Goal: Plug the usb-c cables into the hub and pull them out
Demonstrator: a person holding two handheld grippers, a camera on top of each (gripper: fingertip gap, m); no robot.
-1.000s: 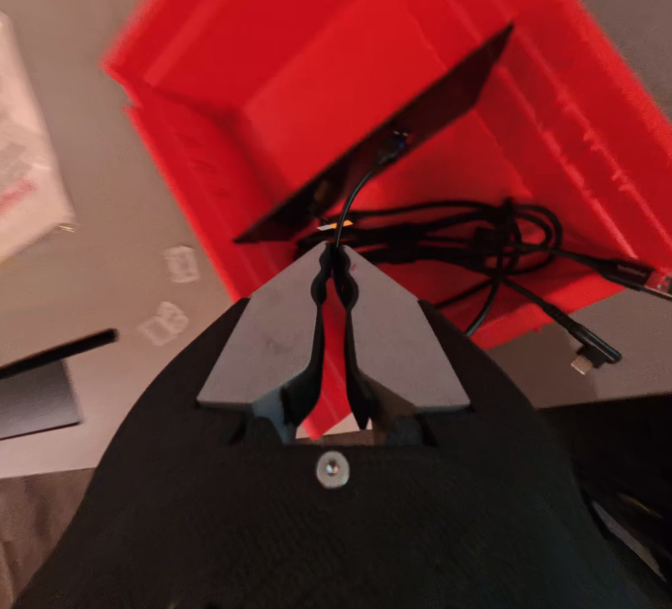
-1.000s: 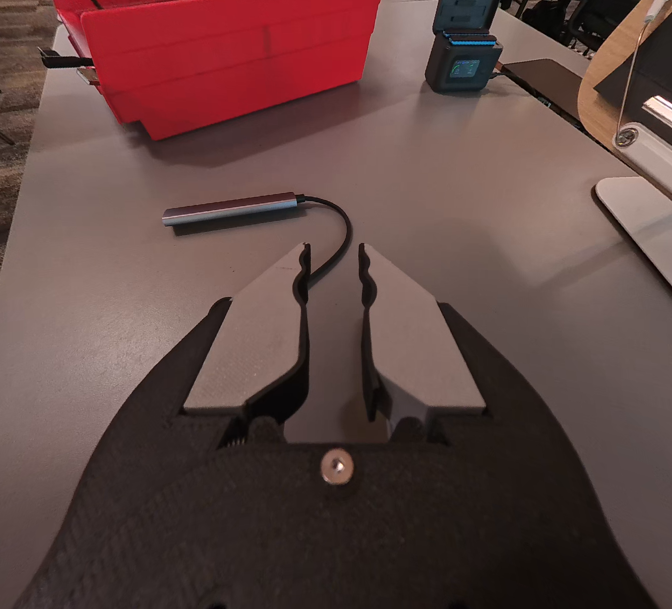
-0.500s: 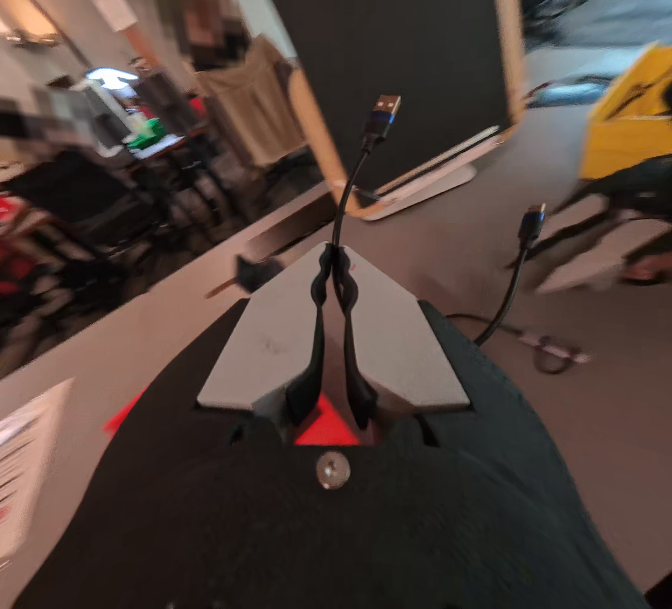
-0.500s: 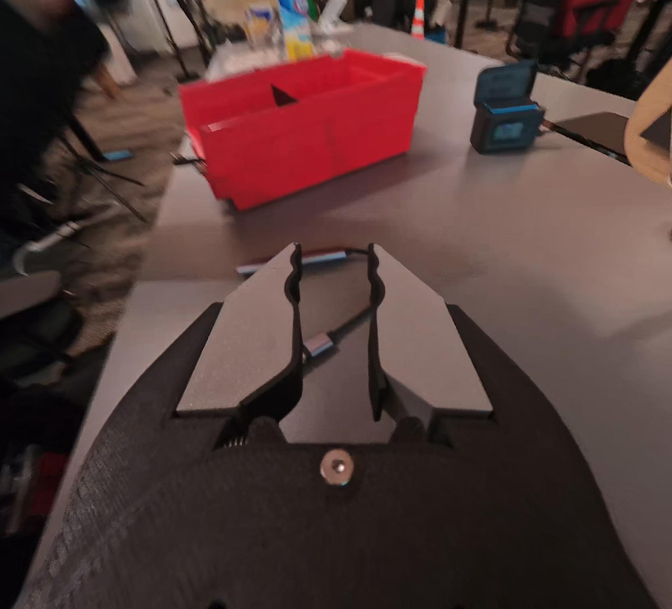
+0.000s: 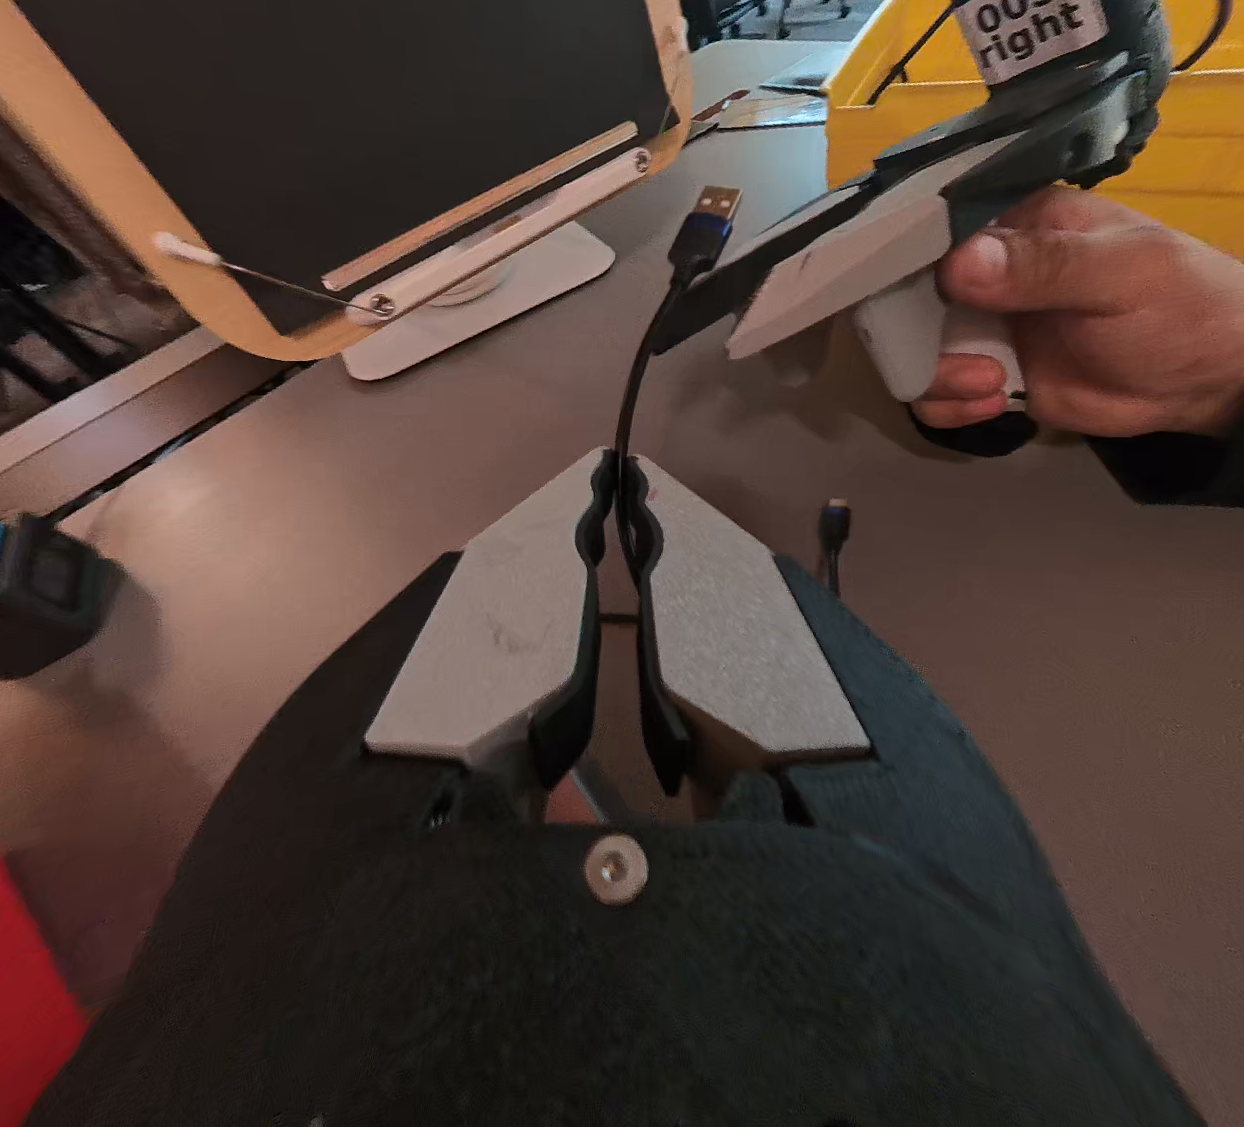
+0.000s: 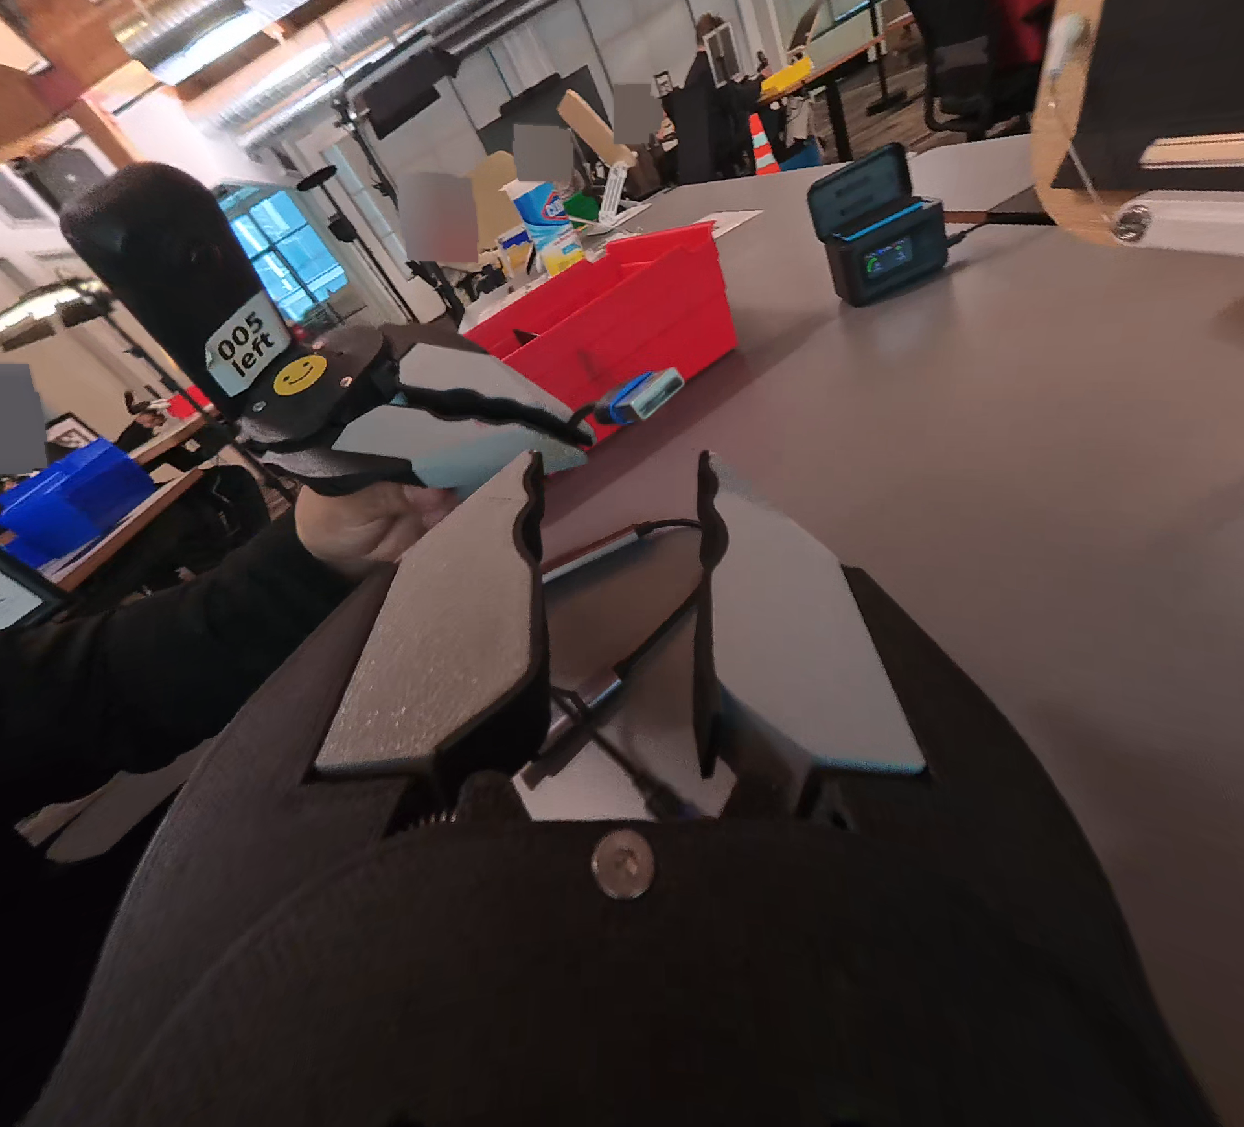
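While its grey fingers pinch a thin black cable [image 5: 636, 367] at the tips, the left gripper [image 5: 618, 467] holds the cord raised above a grey table [image 5: 1010, 657], the cable arching upward to a plug with a blue collar and a flat metal end [image 5: 713, 212]. A second, smaller plug of the same cable [image 5: 835, 512] hangs beside the gripper body, low over the tabletop. Just past the raised plug, a person's hand [image 5: 1104, 320] grips the handle of the right gripper [image 6: 616, 489], whose jaws stand apart with nothing between them. Seen from the right wrist, the slim metal hub [image 6: 592, 549] lies on the table under those parted fingers, its own black lead [image 6: 663, 627] curling back to a small silver connector [image 6: 596, 691]. Behind the left gripper sits a red bin [image 6: 646, 307], and farther along the table a dark case with an open lid and a lit screen [image 6: 882, 233]. A dark panel with a pale wooden edge [image 5: 336, 51] stands on a white base at the table's far side, near a yellow bin [image 5: 1198, 152].
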